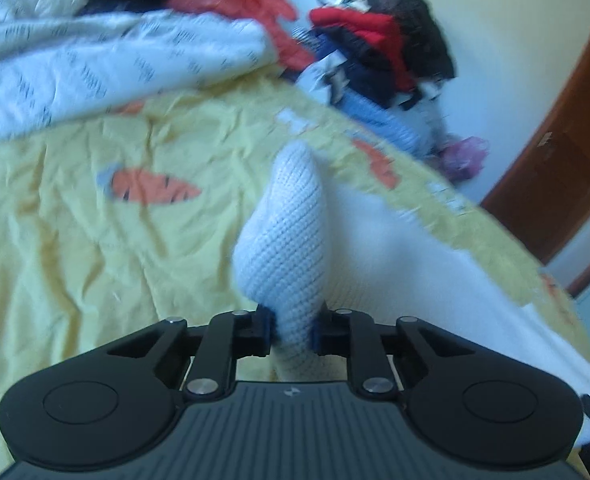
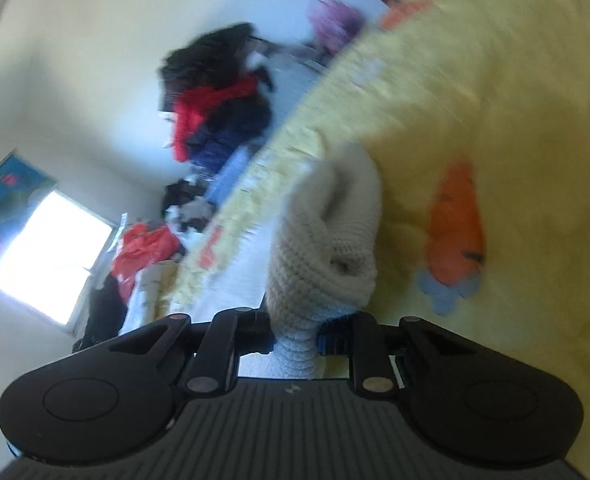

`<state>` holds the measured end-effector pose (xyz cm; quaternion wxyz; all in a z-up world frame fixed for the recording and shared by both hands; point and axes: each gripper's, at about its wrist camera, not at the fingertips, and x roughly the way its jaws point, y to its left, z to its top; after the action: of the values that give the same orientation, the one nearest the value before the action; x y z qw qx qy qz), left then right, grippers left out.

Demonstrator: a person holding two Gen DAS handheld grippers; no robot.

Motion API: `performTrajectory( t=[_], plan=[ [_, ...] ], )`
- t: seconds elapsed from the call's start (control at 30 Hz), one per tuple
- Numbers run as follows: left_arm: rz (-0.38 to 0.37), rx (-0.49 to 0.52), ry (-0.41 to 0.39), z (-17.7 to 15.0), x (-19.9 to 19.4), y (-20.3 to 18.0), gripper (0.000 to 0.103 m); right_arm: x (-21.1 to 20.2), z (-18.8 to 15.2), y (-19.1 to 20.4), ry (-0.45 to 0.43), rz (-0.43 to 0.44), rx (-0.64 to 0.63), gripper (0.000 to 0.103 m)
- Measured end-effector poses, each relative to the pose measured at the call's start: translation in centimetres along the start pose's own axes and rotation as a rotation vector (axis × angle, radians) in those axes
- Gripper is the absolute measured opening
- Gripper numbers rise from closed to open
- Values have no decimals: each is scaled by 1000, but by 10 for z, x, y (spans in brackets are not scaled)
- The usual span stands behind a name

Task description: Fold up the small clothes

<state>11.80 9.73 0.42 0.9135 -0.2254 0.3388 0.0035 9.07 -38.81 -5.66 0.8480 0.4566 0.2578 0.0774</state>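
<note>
Evidently mid-fold, both tools clamped on one white knit garment (image 1: 283, 236), possibly a sock or small knitted piece; hard to tell which through the motion blur. Left gripper (image 1: 293, 332) closed narrow, pinching an end of the knit so the fabric stands up and forward above the yellow carrot-print bedspread (image 1: 55, 240). Right gripper (image 2: 295, 334) likewise nearly shut on a ribbed, bunched part (image 2: 327, 240), rolled over on itself just above the same bedspread. Held off the bedspread rather than lying on it, as far as can be judged. Heaped clothes pile (image 1: 379, 48) well beyond the bedspread's far edge, against the wall; wooden door (image 1: 555, 160) to one side of it. Handling, judged: light, soft, stretchy, no stiffness, slumps wherever unsupported; coarse knit gives good bite, little slip risk, nothing fragile. Best hold at cuff and toe ends, or on ribbed bands, pulling gently taut before laying flat on the bedspread; hard pull likely to distort stitches.
</note>
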Motion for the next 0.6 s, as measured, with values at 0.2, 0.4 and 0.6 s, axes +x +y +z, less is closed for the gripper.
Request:
performTrajectory(
  t=[0.2, 0.4, 0.6],
  plan=[
    [-129, 15, 81, -20, -69, 25, 16, -71, -5, 14, 54, 90, -93, 21],
    [-150, 30, 295, -75, -73, 74, 27, -126, -44, -28, 185, -88, -130, 32],
    [-267, 191, 225, -33, -120, 84, 37, -151, -22, -32, 80, -184, -126, 61]
  ],
)
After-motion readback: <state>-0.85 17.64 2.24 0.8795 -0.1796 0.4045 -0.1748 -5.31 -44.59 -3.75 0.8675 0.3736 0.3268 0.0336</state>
